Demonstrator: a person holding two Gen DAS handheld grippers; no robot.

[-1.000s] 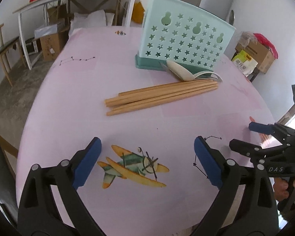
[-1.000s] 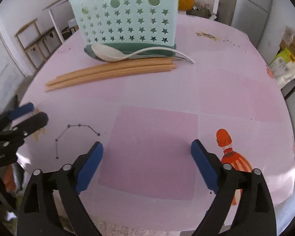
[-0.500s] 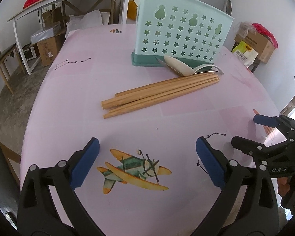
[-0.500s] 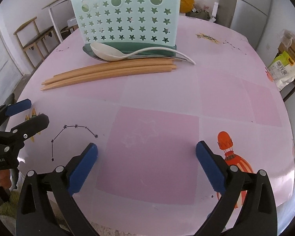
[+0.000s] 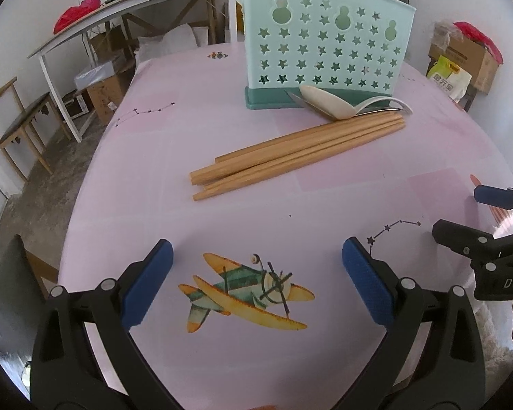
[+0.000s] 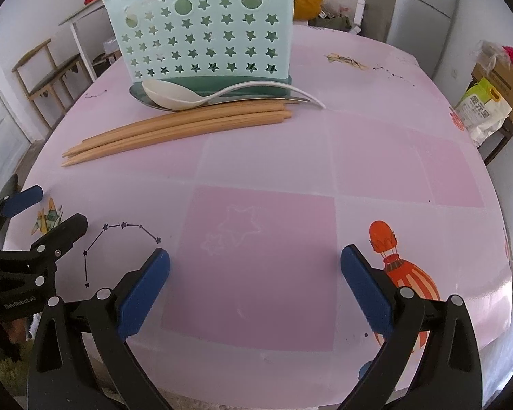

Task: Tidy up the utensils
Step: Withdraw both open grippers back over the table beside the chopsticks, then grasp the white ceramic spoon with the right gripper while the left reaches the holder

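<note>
1. While I am holding both tools over the near edge of the table [image 5: 126, 157], my left gripper [image 5: 256, 282] is gaping wide with nothing between its blue pads [image 5: 147, 283], hanging above the printed aeroplane [image 5: 246, 294].
2. My right gripper [image 6: 254, 282] is spreading just as wide and gripping nothing, hovering over the darker pink square [image 6: 256, 266] near that same edge; I judge both are opened this far so either can straddle a utensil.
3. The two tools are sitting side by side, well apart from the utensils, so nothing is being picked up yet.
4. The wooden chopsticks [image 5: 297, 150] are lying in a loose bundle across the middle of the table, slanting towards the holder, flat and close together.
5. Beyond them a white spoon [image 6: 184, 97] is resting on a metal spoon [image 6: 143, 99], and both are touching the holder's base.
6. The mint star-cut holder [image 5: 325, 51] is standing upright towards the far edge, with what looks like a white utensil already poking above its rim.
7. I reckon the chopsticks are the nearest thing to take, though, lying so tightly, a single one is going to be awkward to pinch.
</note>
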